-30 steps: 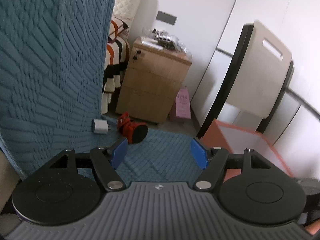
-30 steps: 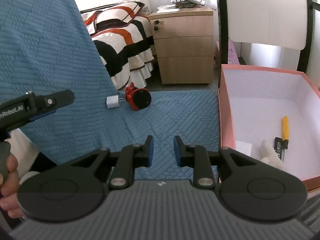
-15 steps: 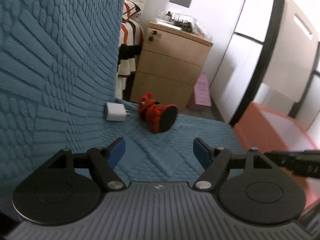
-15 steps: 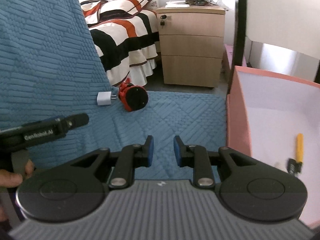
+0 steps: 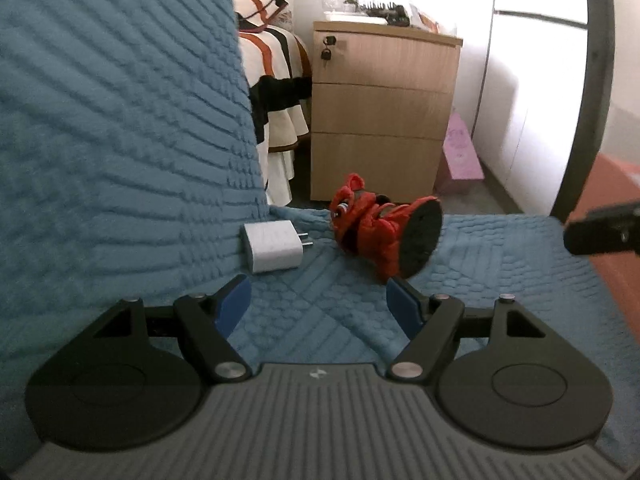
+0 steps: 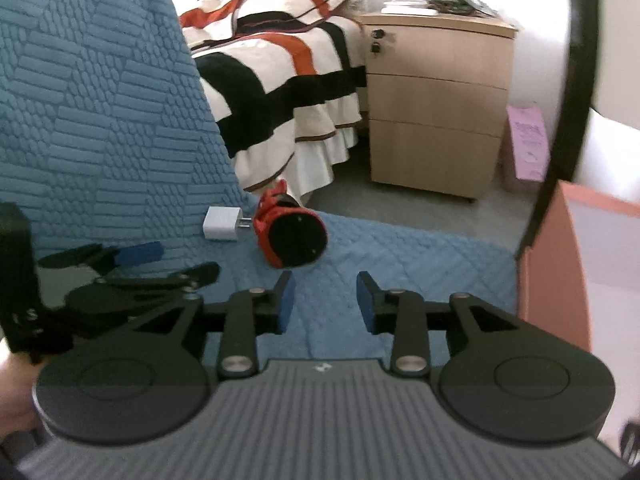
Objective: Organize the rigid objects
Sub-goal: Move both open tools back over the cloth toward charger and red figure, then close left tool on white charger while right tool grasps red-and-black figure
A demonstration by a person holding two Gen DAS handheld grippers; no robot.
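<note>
In the left wrist view, the left gripper (image 5: 319,304) hovered low over the blue quilted cover (image 5: 480,264), its fingers spread wide and holding nothing, with the white charger plug (image 5: 274,246) at 11 o'clock from it and the red toy (image 5: 384,230) (lying on its side, black base toward the camera) at 1 o'clock, almost touching the right fingertip. In the right wrist view, the right gripper (image 6: 326,300) stood partly open and empty, with the red toy (image 6: 290,236) just beyond at 11 o'clock, the charger plug (image 6: 222,224) beside it, the left gripper (image 6: 132,260) at 9 o'clock, and the pink box (image 6: 556,264) at 3 o'clock.
</note>
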